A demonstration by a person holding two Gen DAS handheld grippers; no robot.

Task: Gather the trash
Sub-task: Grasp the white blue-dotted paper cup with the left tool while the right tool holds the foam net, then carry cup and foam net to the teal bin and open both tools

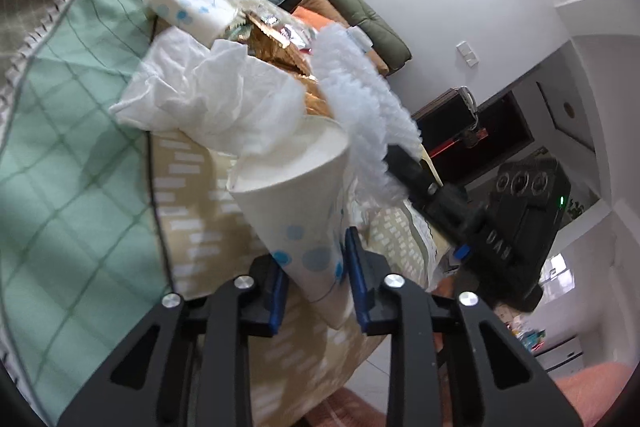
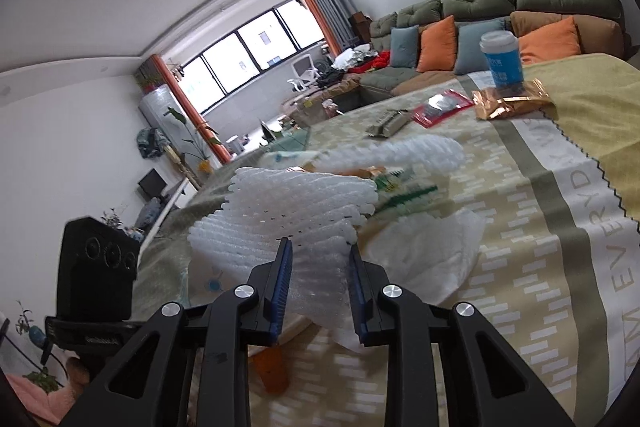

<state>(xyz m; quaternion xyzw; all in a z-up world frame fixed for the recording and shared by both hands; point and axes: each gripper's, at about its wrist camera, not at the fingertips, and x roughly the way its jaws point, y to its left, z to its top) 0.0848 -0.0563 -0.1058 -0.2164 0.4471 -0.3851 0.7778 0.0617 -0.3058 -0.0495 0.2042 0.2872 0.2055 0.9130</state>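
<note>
My left gripper (image 1: pixel 314 255) is shut on the lower part of a white paper cup (image 1: pixel 288 195) with blue dots, held tilted over the table edge. Crumpled white tissue (image 1: pixel 208 95) bulges out of the cup's mouth. My right gripper (image 2: pixel 319 247) is shut on a white foam net (image 2: pixel 296 207). In the left wrist view the foam net (image 1: pixel 360 95) hangs just right of the cup's rim, with the right gripper (image 1: pixel 400 163) behind it. The left gripper's black housing (image 2: pixel 96 267) shows at the left of the right wrist view.
On the patterned tablecloth (image 2: pixel 540 227) lie a gold wrapper (image 2: pixel 508 105), a red packet (image 2: pixel 440 107) and a silver wrapper (image 2: pixel 390 123). A blue lidded cup (image 2: pixel 502 61) stands behind them. A dotted tissue pack (image 1: pixel 188 1) lies beyond the held cup. A green sofa (image 2: pixel 480 7) lines the wall.
</note>
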